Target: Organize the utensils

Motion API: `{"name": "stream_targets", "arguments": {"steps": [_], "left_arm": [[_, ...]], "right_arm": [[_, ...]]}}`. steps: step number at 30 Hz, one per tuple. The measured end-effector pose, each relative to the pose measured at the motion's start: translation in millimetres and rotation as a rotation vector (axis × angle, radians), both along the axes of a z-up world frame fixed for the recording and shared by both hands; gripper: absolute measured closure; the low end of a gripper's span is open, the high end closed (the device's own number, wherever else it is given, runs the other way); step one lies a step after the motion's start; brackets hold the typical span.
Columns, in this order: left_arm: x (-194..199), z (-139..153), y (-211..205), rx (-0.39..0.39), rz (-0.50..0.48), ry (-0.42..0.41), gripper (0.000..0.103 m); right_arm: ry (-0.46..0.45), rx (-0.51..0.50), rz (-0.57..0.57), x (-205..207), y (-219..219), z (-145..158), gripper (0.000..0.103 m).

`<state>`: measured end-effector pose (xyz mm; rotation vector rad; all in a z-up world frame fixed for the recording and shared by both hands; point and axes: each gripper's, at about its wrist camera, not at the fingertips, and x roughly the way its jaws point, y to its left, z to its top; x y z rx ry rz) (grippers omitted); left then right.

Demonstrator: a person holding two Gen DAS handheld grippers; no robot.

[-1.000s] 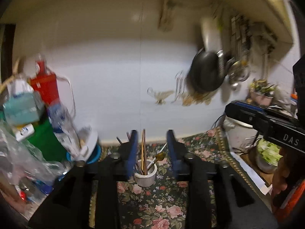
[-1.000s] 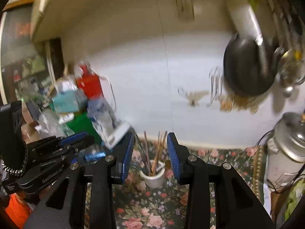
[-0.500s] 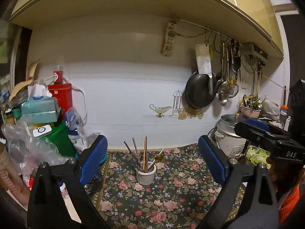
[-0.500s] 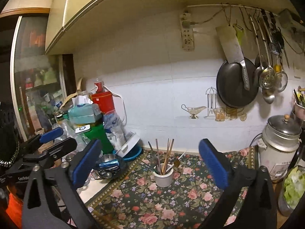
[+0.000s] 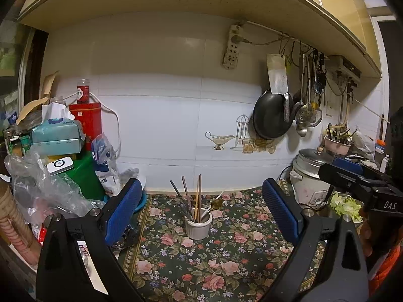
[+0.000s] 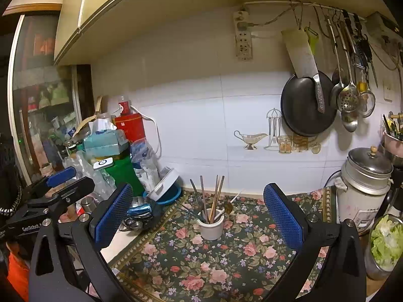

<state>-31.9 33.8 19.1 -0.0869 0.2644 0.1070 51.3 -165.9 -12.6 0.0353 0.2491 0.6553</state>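
Left claw [image 5: 199,209] spread wide, blue ribbed pads far apart, nothing between them; jaws just been opening. Right claw [image 6: 199,210] likewise gaping, blue diamond-textured pads clear of everything, jaws also just been opening.

Straight ahead of both claws, framed in the gap between the pads but well beyond them: small white ceramic cup [image 5: 198,227] upright on the dark floral cloth [image 5: 201,264] covering the tabletop. Bundled in the cup: thin metal chopsticks [image 5: 180,196] leaning left, brown wooden chopsticks [image 5: 199,196] nearly upright, and a gold-bowled spoon [image 5: 216,203] tipped over the right rim (a fork seems to be among them, hard to make out).

Left of the left claw: heap of clear plastic bags [image 5: 42,188], a green box [image 5: 80,173], a teal tissue pack [image 5: 56,136] and a red tin [image 5: 87,118] stacked against the white tiled wall [image 5: 163,125]. Just beyond the left pad of the right claw: a crumpled blue foil wrapper [image 6: 139,210] and a blue bowl [image 6: 167,195] holding a tilted white lid.

Right of the claws: a silver-lidded white rice cooker [image 6: 362,188], a metal bowl of green lettuce [image 6: 385,241], and above them a black frying pan [image 6: 306,105] hanging on the wall beside ladles and skimmers [image 6: 348,98].
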Motion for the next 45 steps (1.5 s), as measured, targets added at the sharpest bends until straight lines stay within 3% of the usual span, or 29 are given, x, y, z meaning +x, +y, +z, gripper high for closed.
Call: {"name": "stream_targets", "arguments": {"steps": [45], "left_arm": [[7, 8, -13, 0.012, -0.026, -0.026, 0.001]], "right_arm": [[-0.005, 0.007, 0.009, -1, -3, 2, 0.000]]}}
